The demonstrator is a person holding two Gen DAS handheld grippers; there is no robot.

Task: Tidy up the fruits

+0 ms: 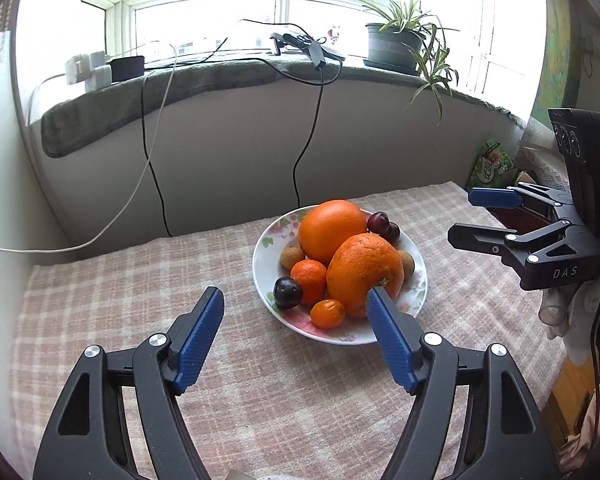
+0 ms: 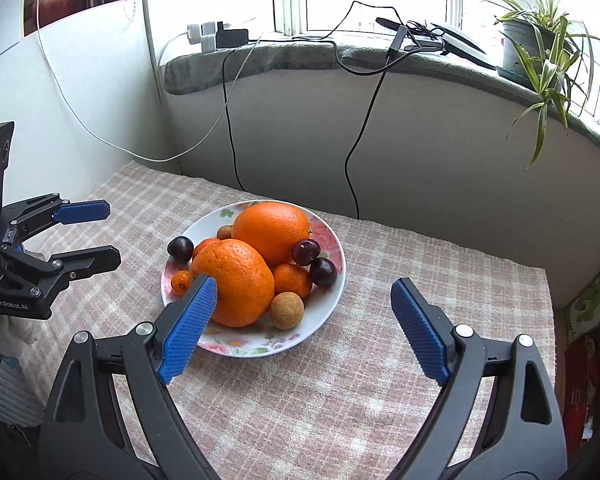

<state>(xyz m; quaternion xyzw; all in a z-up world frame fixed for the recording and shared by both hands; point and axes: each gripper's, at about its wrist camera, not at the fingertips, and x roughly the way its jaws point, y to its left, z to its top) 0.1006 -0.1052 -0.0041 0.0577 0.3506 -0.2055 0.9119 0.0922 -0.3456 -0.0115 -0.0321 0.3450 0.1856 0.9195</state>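
A white floral plate [image 1: 260, 256] [image 2: 332, 296] sits on the checked cloth and holds two large oranges [image 1: 364, 272] [image 2: 240, 280], small mandarins [image 1: 309, 280], dark plums [image 1: 287, 293] [image 2: 322, 272], a kumquat [image 1: 327, 313] and brown longans [image 2: 286, 310]. My left gripper [image 1: 296, 296] is open and empty, held just short of the plate's near side. My right gripper [image 2: 304, 284] is open and empty, also just before the plate; it shows at the right in the left wrist view [image 1: 460, 216].
The checked cloth [image 1: 140, 300] covers the table. A curved wall with hanging cables [image 1: 304, 144] stands behind the plate. A windowsill holds a potted plant [image 1: 396, 44] and chargers [image 1: 92, 68]. A green packet [image 1: 492, 164] lies at the far right.
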